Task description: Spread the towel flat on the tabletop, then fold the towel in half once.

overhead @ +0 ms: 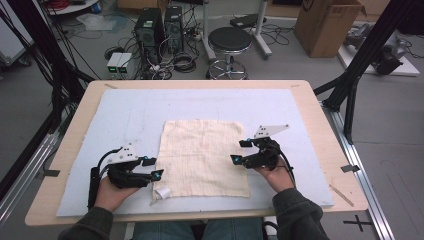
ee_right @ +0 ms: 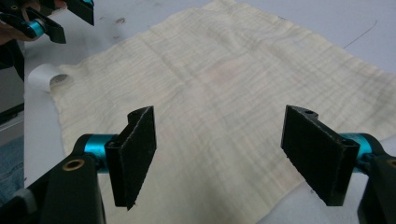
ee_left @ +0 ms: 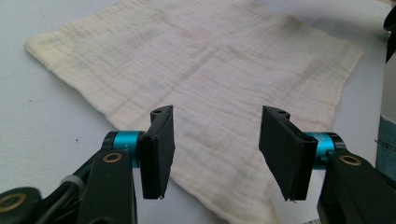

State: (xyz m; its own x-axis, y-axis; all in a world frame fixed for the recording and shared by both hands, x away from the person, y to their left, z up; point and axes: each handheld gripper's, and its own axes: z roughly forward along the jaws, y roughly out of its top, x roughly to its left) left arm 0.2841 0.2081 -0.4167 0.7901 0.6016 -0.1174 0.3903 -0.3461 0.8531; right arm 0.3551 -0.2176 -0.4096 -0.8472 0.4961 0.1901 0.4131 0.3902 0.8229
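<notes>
A cream cloth (overhead: 202, 157) lies flat and unfolded on the pale blue mat (overhead: 125, 110). A white tag (overhead: 162, 192) curls out at its near left corner. My left gripper (overhead: 152, 168) sits at the cloth's left edge, near that corner. In the left gripper view its jaws stand apart over the cloth (ee_left: 210, 65) with nothing between the pads (ee_left: 159, 154). My right gripper (overhead: 241, 151) is at the cloth's right edge. In the right gripper view it is open above the cloth (ee_right: 219, 88), and the tag (ee_right: 44, 77) shows at far left.
The mat covers a wooden table (overhead: 320, 125). Beyond the table stand a black stool (overhead: 229, 42), computer towers (overhead: 157, 27) with cables, and a cardboard box (overhead: 327, 25). A black frame post (overhead: 365, 55) rises at right.
</notes>
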